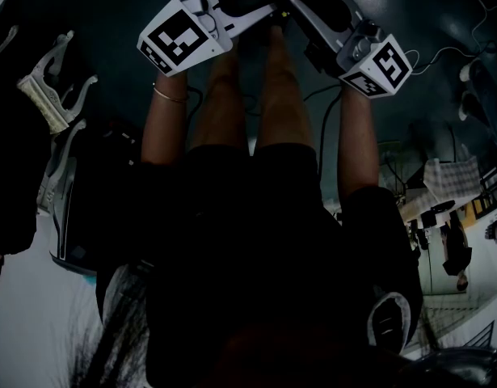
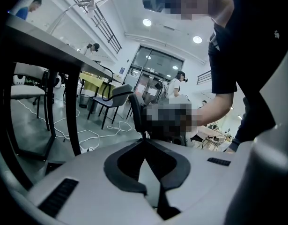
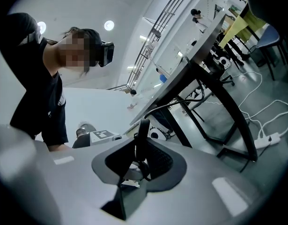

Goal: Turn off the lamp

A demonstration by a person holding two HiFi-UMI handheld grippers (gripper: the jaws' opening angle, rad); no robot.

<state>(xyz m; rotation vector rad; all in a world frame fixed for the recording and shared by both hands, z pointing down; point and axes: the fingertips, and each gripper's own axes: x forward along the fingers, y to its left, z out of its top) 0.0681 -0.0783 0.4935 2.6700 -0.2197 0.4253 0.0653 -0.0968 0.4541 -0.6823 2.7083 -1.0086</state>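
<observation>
No lamp shows in any view. In the head view both grippers are held side by side over the person's knees (image 1: 248,95), with their tips close together. My left gripper (image 1: 268,6) carries a marker cube (image 1: 179,39); in the left gripper view its dark jaws (image 2: 144,139) meet at the tip, shut on nothing. My right gripper (image 1: 292,2) has its own cube (image 1: 381,65). In the right gripper view its jaws (image 3: 142,128) stand close together with a narrow gap and nothing between them. The left gripper's cube (image 3: 101,135) shows beyond them.
A long table (image 2: 50,50) on dark legs (image 3: 223,102) runs beside me. White cables (image 2: 87,135) and a power strip (image 3: 270,137) lie on the floor. Chairs (image 2: 118,95) stand further off, and a person (image 2: 174,86) by the glass doors.
</observation>
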